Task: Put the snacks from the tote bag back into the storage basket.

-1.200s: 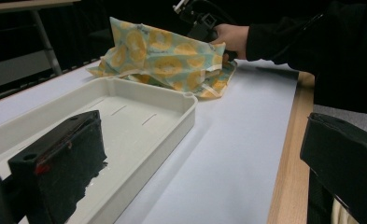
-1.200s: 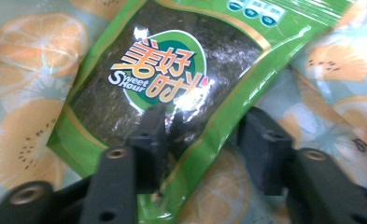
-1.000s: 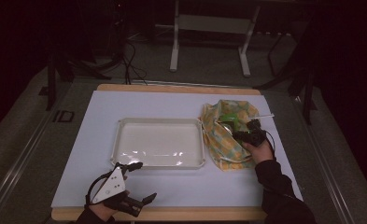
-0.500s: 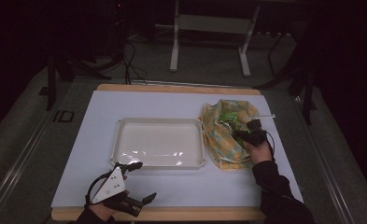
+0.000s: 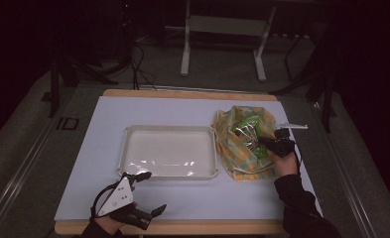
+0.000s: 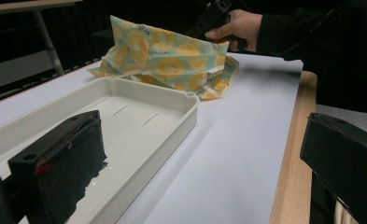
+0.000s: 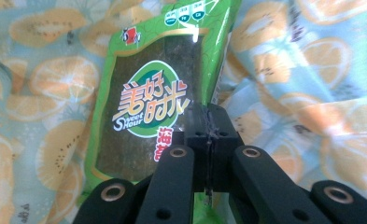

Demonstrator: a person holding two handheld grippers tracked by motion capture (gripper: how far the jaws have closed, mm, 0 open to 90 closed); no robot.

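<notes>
A green snack packet with a dark window and orange lettering lies in the mouth of an orange-and-kiwi patterned cloth bag at the table's right. My right gripper is shut on the packet's lower right edge, its jaws pressed together over the foil. From above, the right gripper reaches into the bag from the right, with the packet just beyond it. My left gripper rests at the front left, open and holding nothing. Its jaws stand wide apart in the left gripper view.
A shallow white tray sits mid-table, left of the bag, and is seen close by as the tray in the left gripper view. A pale mat covers the wooden table, whose front edge is bare. Desk legs stand behind.
The right hand has drawn slightly right and upward with the packet in its jaws. The left gripper has stayed in place.
</notes>
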